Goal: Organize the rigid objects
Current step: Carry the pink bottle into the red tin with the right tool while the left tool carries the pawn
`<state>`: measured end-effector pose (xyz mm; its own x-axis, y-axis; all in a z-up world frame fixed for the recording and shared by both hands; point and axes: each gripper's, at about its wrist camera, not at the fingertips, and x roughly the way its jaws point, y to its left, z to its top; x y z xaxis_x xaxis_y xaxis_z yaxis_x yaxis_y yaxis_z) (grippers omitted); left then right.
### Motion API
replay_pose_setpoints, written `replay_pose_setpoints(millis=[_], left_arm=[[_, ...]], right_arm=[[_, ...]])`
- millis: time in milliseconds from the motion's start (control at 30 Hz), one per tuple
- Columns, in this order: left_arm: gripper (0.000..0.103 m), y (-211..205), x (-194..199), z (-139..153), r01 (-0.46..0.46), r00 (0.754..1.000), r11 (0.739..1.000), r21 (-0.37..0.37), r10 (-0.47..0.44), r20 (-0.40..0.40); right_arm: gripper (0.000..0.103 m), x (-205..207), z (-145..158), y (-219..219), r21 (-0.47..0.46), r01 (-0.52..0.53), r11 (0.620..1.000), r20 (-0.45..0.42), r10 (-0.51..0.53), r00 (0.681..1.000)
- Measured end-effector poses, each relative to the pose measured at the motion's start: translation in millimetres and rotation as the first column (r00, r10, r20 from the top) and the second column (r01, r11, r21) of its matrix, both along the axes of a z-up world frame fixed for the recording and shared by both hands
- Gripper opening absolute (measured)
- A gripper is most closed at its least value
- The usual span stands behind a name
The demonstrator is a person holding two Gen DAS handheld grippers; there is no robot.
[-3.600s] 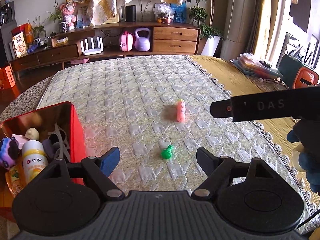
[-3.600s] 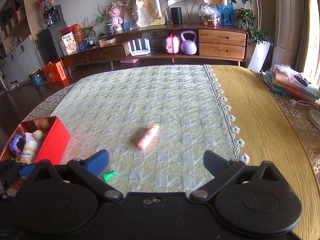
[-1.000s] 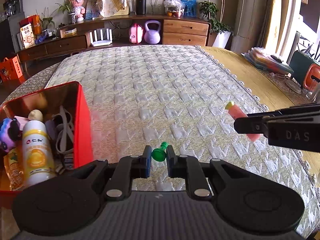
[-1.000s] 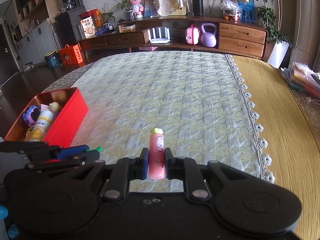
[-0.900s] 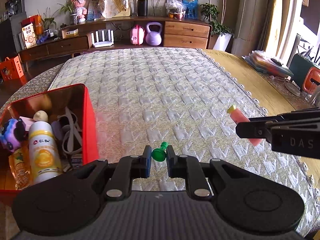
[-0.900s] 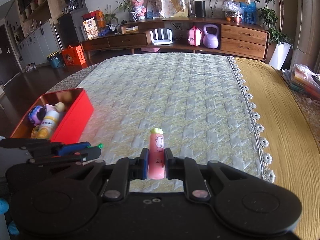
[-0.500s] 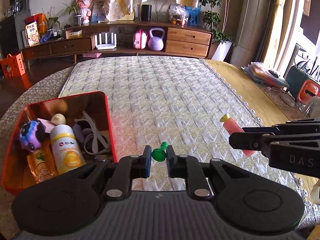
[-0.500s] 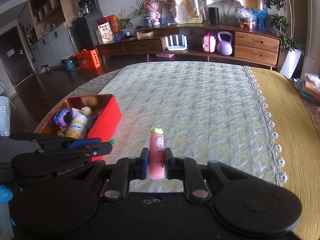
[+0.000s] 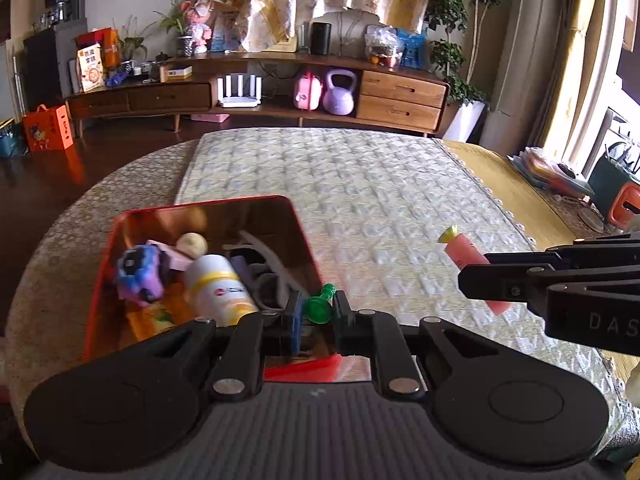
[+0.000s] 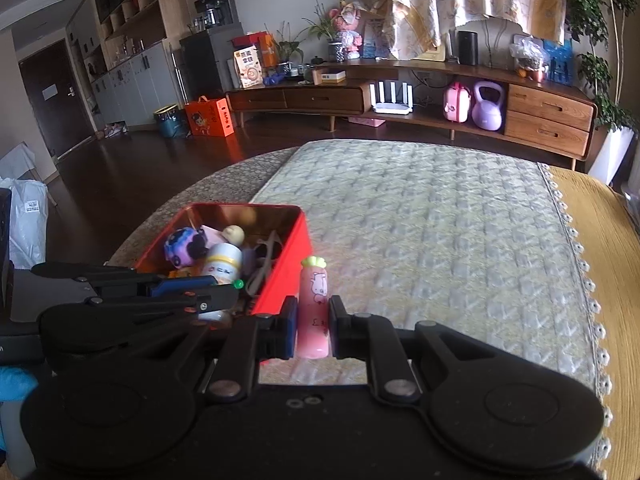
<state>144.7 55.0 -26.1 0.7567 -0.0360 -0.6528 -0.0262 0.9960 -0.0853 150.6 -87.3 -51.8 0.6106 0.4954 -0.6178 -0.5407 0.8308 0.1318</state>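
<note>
My left gripper (image 9: 317,311) is shut on a small green peg (image 9: 320,305) and holds it above the near right corner of the red tin box (image 9: 308,240). The box holds a white and yellow bottle (image 9: 218,286), a purple toy (image 9: 138,272) and other items. My right gripper (image 10: 313,322) is shut on a pink tube (image 10: 315,308) with a green and yellow cap, held above the mat just right of the box (image 10: 298,248). The left gripper's tip (image 10: 224,294) shows over the box in the right wrist view; the pink tube (image 9: 464,250) shows in the left wrist view.
A quilted pale mat (image 9: 380,200) covers the round table, with yellow cloth (image 10: 600,240) at the right. A wooden sideboard (image 9: 280,96) stands behind the table. A stack of items (image 9: 552,172) lies at the table's right edge.
Both grippers have picked up their objects from the mat and moved left. The left one now holds the green peg over the red box; the right one brought the pink tube beside it.
</note>
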Motion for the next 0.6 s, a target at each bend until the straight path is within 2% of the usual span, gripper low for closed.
replay_pose_setpoints(millis=[367,600], left_arm=[[0.015,59,-7,-11,-0.082,0.996,0.997,0.006,0.082,-0.037],[0.015,83,-3,-22,-0.112,0.992,0.993,0.035,0.114,-0.054]], right_arm=[[0.015,1,-6,53,-0.013,-0.055,0.998,-0.026,0.055,0.998],[0.015,18,-18,84,-0.041,-0.065,0.997,-0.043,0.063,0.997]])
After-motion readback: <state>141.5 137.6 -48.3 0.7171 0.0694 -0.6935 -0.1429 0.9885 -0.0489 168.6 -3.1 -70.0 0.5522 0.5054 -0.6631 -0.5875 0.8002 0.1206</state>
